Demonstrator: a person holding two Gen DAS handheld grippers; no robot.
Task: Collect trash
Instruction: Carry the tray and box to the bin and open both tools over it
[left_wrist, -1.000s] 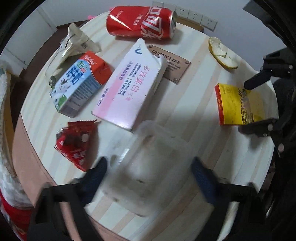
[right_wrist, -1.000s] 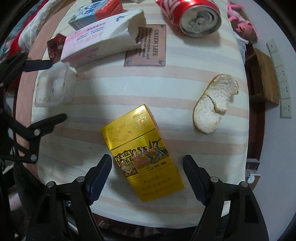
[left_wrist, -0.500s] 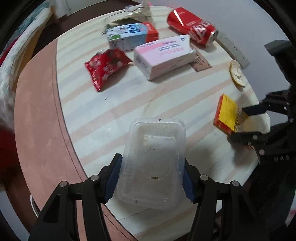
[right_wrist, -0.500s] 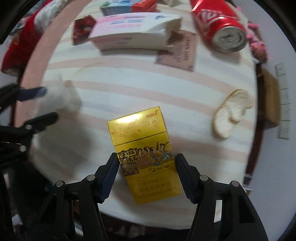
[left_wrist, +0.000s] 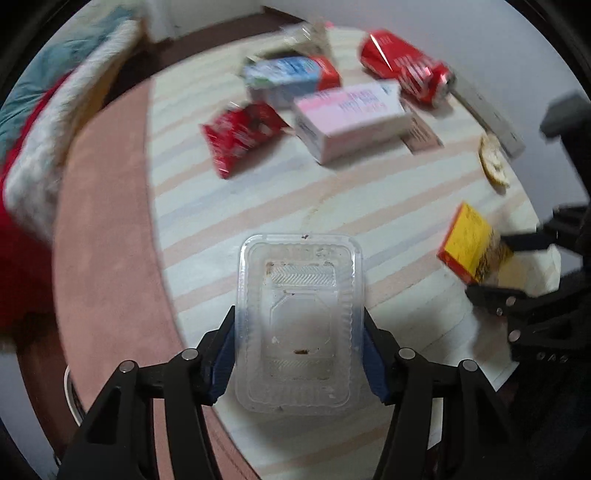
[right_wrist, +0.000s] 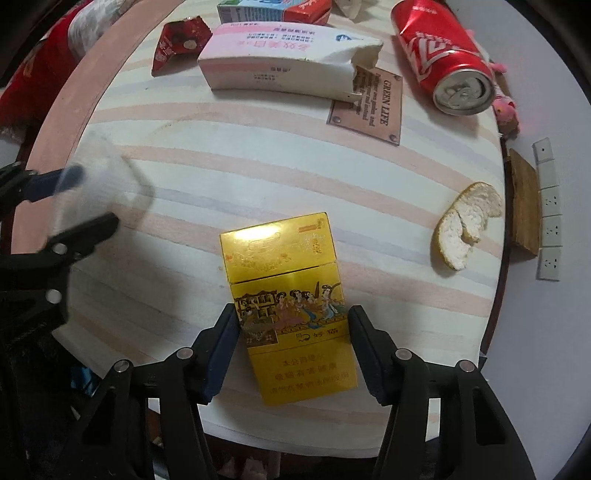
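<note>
Round striped table (right_wrist: 280, 177) (pink-rimmed), white wall (right_wrist: 554, 74) with sockets (right_wrist: 550, 218).

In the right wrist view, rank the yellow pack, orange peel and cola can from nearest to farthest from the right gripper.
1. Yellow pack: clamped between the right gripper fingers.
2. Orange peel: ahead and to the right, near the table's edge.
3. Cola can: far side of the table, right, lying on its side.

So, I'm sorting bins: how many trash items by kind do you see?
Boxes: 3: pink box, milk carton, yellow pack
Cans: 1: can
Wrappers: 2: red wrapper, foil wrapper
Plastic trays: 1: tray
Peels: 1: peel
Total: 8
</note>
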